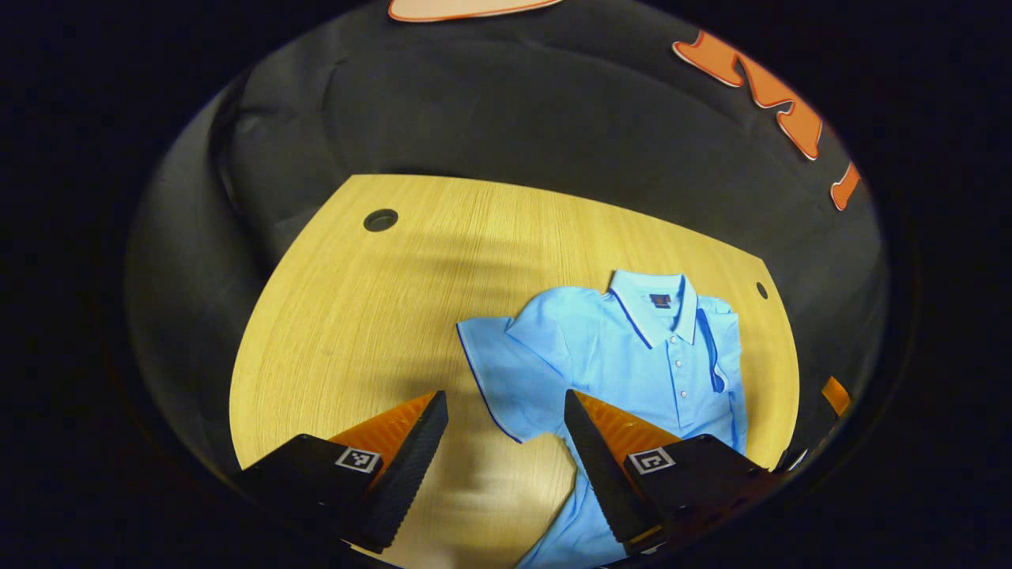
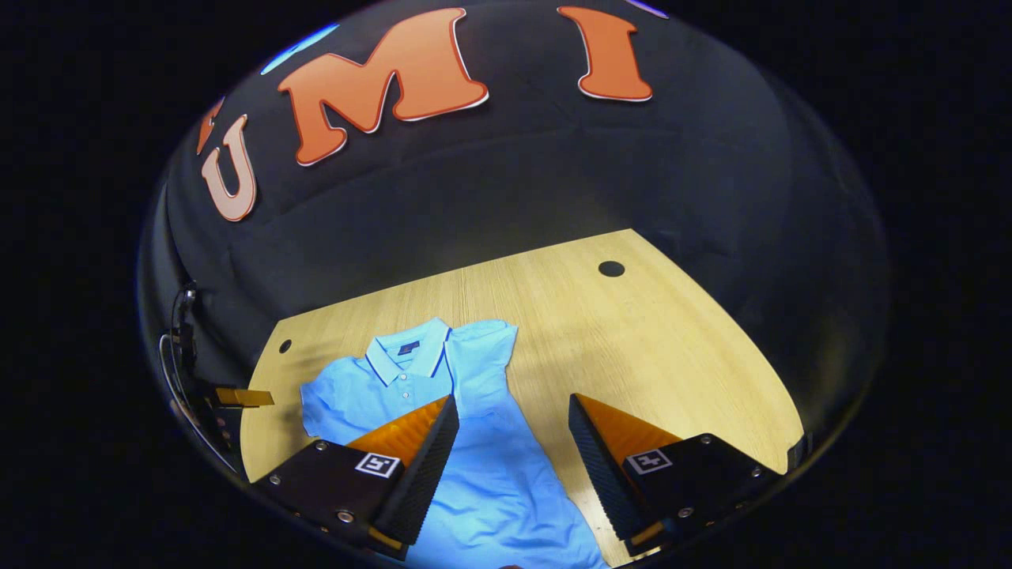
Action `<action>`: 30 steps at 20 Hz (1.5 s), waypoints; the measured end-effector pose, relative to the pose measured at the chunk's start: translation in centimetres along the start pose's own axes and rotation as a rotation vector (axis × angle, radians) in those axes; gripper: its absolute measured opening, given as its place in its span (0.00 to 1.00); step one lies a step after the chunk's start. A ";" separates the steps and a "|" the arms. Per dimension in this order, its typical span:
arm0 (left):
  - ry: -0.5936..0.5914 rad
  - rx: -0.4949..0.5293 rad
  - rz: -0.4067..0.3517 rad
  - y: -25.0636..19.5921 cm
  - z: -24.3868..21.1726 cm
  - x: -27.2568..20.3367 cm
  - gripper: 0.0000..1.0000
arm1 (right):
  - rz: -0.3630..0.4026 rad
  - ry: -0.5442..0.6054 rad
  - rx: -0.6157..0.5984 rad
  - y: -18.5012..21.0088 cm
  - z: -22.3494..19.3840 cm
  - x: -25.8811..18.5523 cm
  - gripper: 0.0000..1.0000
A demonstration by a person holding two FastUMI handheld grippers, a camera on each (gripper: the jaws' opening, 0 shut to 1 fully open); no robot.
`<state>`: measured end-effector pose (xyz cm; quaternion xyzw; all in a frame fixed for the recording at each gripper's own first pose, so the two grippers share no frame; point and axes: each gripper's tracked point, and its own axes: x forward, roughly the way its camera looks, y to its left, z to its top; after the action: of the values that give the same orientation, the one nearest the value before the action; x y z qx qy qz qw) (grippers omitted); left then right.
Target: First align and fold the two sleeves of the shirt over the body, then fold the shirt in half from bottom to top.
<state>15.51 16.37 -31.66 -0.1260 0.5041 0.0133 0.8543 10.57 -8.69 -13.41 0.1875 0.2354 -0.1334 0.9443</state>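
Light-blue fabric: the polo shirt [image 1: 632,356] lies flat, collar away from you, on the wooden table [image 1: 379,316]. One sleeve is folded over the body; the other lies spread on the wood. Your left gripper [image 1: 506,411] is released, jaws wide apart above the spread sleeve. Your right gripper [image 2: 514,415] is likewise released, holding nothing, above the shirt's edge.

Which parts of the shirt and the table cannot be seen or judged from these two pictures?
- Hem of the shirt: cut off by the bottom edge in both the left and right gripper views.
- Shirt's lower body: partly covered by the left gripper and the right gripper, both with jaws open.
- Label inside the collar: too small to read.
- Near edge of the table: out of frame.
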 end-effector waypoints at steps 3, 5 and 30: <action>0.071 0.040 0.013 1.0 -0.2 3.1 1.00 | -0.019 -0.030 0.033 -0.5 -0.6 -1.9 0.89; 0.112 0.040 0.013 0.9 -0.4 4.9 0.97 | -0.040 -0.046 0.044 -1.0 -1.2 -2.9 0.89; 0.152 0.130 -0.058 -7.1 1.7 6.2 0.07 | -0.105 -0.059 -0.008 -4.9 -6.0 -10.1 0.89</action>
<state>21.10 9.25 -34.78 -0.0853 0.5634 -0.0537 0.8200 -2.08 -8.93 -14.71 0.1673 0.2176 -0.1874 0.9431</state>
